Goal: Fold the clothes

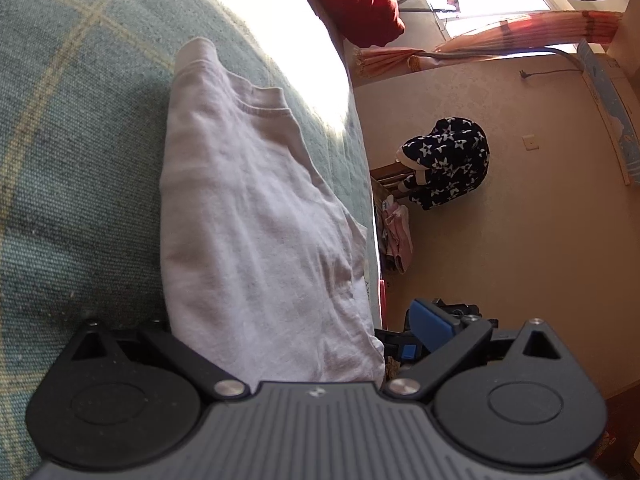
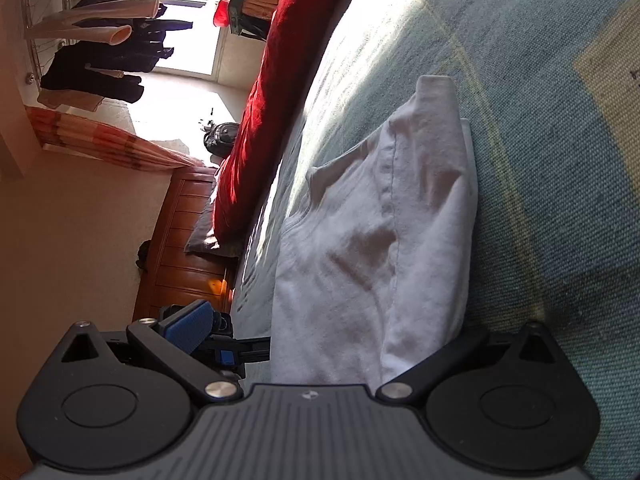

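Status of fold: partway, by judgement. Found on the bed [image 1: 80, 120] a white T-shirt [image 1: 248, 220], lying flat on the green checked cover and close to the bed's outer edge. Already narrowed into 1 long band, with at least 1 side and its sleeve turned in over the body; seam of the turned-in layer plain in the right wrist view. Surface wrinkled, edges not square. Judged outstanding: the crosswise fold or folds bringing hem toward collar, then smoothing. No finished compact packet seen.

Orientation: long axis running straight away from both cameras. Collar [image 1: 264, 106] at the far end, toward the sunlit part of the bed; hem end nearest, right at the grippers. Lying roughly along the bed's edge.

Left gripper [image 1: 300, 324]: spread wide, straddling the near end of the T-shirt. 1 blue-padded finger [image 1: 432, 322] clear of the cloth on the bed-edge side, the other hidden behind the fabric. Nothing clamped.

Right gripper [image 2: 332, 326]: likewise spread wide across the same end. 1 blue-padded finger [image 2: 192, 320] visible off the cloth, the other concealed by the folded layer. Nothing clamped here either. Contact between hidden fingers and fabric: cannot be told.
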`<action>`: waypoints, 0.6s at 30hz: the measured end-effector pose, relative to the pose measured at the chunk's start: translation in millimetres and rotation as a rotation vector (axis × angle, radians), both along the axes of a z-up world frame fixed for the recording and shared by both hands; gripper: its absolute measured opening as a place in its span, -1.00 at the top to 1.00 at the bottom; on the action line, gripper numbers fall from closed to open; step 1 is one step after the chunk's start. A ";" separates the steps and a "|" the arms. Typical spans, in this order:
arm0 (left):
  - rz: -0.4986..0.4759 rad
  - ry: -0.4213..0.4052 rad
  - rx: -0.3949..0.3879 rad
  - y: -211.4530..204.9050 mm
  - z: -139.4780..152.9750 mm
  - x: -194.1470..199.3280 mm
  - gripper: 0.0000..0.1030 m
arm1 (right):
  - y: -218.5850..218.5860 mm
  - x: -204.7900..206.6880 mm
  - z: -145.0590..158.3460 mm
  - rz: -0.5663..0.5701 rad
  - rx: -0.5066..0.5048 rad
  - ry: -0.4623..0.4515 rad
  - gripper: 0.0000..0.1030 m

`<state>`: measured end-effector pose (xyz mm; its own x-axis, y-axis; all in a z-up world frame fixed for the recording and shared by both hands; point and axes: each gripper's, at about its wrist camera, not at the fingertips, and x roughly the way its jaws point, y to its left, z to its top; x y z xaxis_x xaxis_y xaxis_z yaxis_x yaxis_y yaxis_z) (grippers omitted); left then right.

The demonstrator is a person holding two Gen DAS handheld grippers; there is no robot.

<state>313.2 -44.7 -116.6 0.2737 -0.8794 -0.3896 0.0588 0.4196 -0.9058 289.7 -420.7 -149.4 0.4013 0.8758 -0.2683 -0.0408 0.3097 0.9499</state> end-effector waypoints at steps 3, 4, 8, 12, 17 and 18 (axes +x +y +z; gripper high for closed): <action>0.002 -0.017 -0.013 3.0 4.6 -3.2 -0.85 | 1.9 -1.6 4.7 0.003 -0.012 -0.005 -1.00; 0.005 -0.021 -0.014 4.5 5.6 -4.0 -0.80 | 2.2 -2.5 6.0 0.005 -0.013 -0.011 -1.00; 0.030 -0.028 0.019 9.9 7.5 -5.1 -0.54 | 3.3 -5.2 8.8 0.013 -0.016 -0.029 -1.00; 0.054 0.012 0.014 17.2 -4.6 -0.2 -0.30 | 3.2 -3.7 2.6 0.017 -0.019 -0.024 -1.00; 0.055 0.006 0.002 15.1 -1.3 3.1 -0.31 | 0.5 -2.9 -0.5 -0.004 0.041 -0.016 -1.00; 0.050 -0.002 0.006 13.6 1.8 3.1 -0.32 | 1.2 -2.8 2.0 -0.005 0.044 -0.021 -1.00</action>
